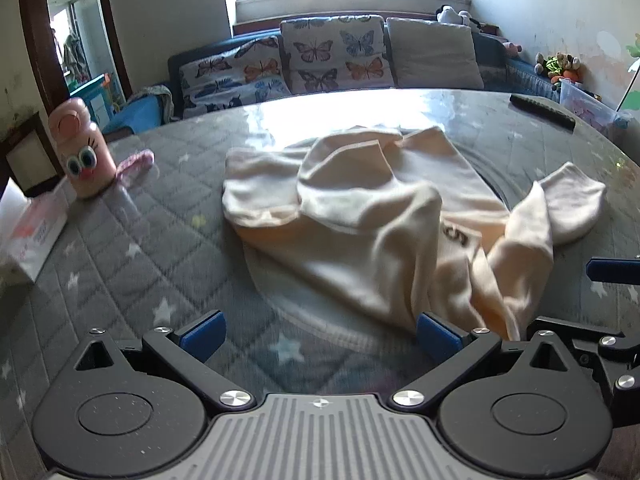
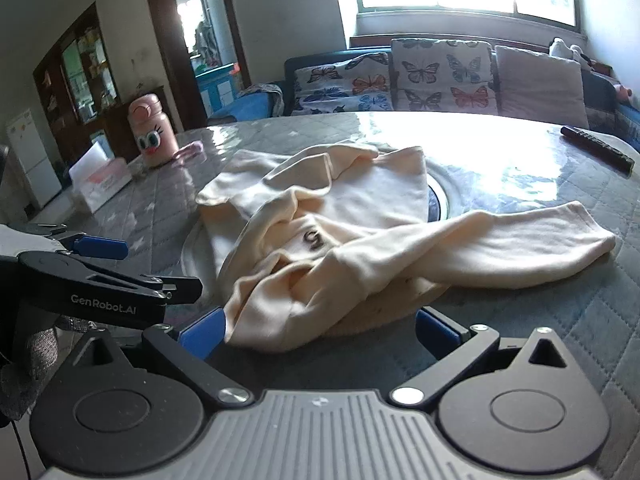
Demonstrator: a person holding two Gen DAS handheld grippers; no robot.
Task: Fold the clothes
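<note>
Jaws, left gripper: spread wide, empty; I see its right blue pad just beside the hem of the cream garment. Jaws, right gripper: spread wide, nothing clamped; left pad touching the cloth's near edge. Garment: crumpled, on the grey quilted table, at 12 o'clock from both grippers. Pink bottle: upright, 10 o'clock. Dark remote: 2 o'clock.

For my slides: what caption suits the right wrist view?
Open right gripper nears a crumpled cream garment on a quilted table.
</note>
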